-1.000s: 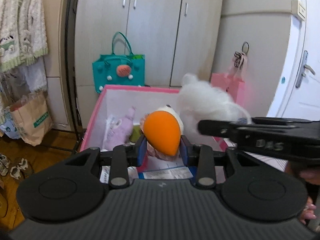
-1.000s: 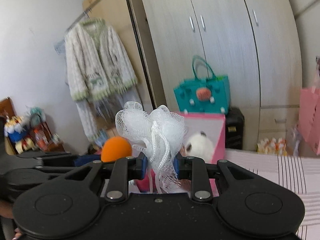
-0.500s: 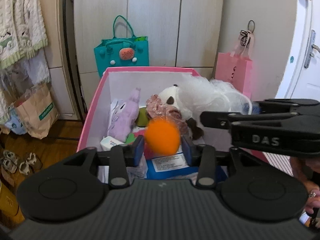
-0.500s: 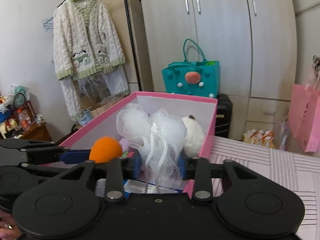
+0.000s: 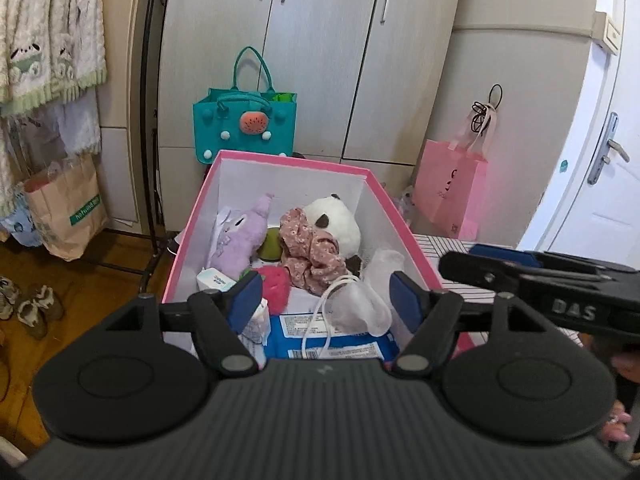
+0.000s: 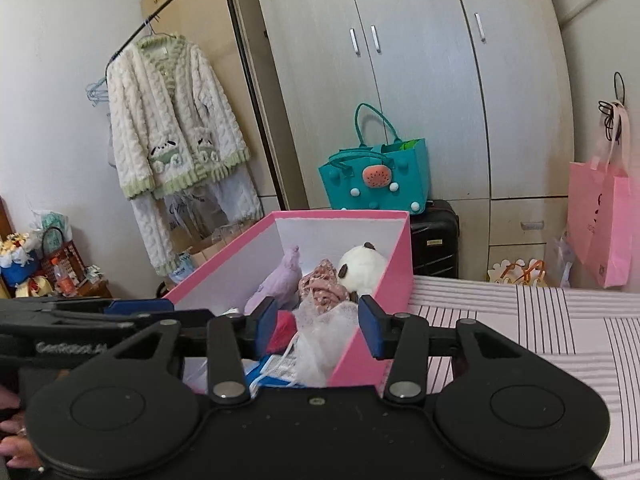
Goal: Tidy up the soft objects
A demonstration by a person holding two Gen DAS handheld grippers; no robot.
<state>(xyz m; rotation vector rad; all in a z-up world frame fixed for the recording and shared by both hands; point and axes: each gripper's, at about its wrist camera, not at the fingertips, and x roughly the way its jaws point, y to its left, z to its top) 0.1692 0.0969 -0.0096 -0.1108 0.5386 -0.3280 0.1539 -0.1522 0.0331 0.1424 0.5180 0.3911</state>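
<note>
Both tongs, left (image 5: pixel 326 294) and right (image 6: pixel 318 322), gape empty; right one (image 5: pixel 540 280) reads "DAS".

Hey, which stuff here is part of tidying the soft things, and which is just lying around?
Job:
pink box
white mesh pouf
panda plush
purple plush
floral scrunchie

Lying about:
teal bag
pink bag
cardigan
shoes

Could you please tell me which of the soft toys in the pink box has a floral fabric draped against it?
The white panda plush; the purple plush lies bare beside it.
</note>
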